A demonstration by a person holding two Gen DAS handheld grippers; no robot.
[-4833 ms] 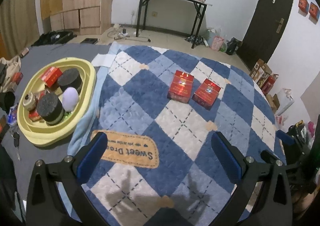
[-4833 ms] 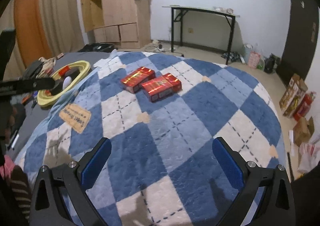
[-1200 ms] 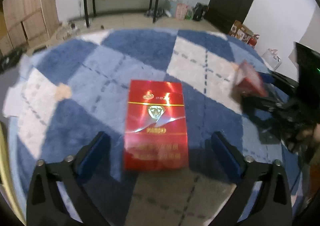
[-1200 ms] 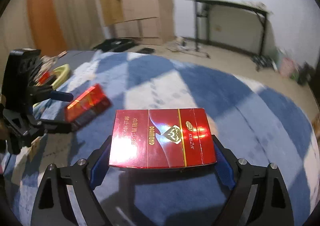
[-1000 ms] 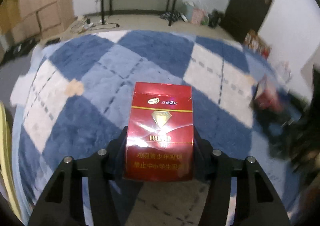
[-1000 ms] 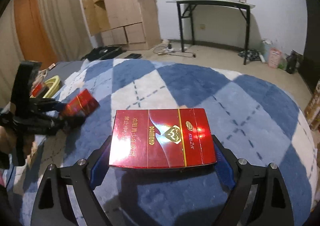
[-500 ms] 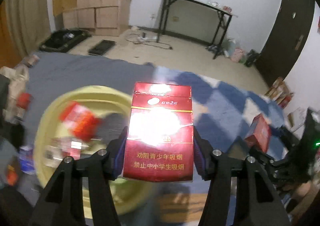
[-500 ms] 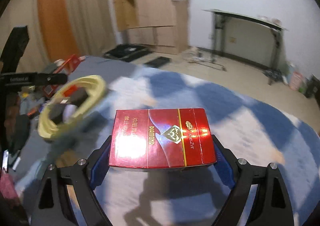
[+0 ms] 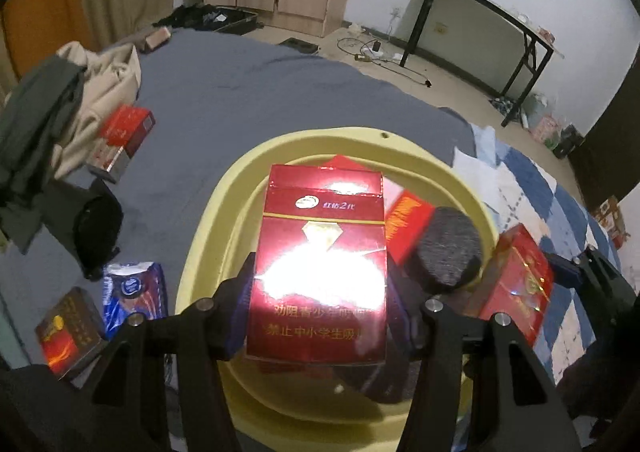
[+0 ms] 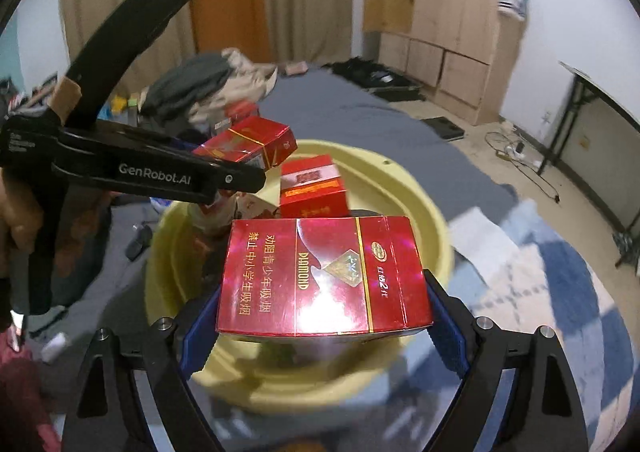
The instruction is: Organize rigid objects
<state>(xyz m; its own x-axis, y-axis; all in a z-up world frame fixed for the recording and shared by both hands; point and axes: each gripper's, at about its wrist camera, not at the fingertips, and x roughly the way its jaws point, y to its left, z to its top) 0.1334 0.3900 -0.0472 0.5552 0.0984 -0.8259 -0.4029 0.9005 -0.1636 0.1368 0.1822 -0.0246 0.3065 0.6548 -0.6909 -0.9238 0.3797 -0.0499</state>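
Basin [image 9: 208, 219] first: a round, pale yellow plastic tub with a rolled rim, sitting on grey bedding and already holding red boxes and a dark, rough-topped puck [image 9: 446, 252], so it looks like the collecting place. Above it hang two glossy red cigarette cartons, flat-faced and sharp-edged. The left gripper [image 9: 320, 316] pinches the upright carton [image 9: 320, 272] across its narrow sides; the right gripper [image 10: 320, 316] clamps the sideways carton [image 10: 324, 276] lengthwise, probably ready for dropping in.
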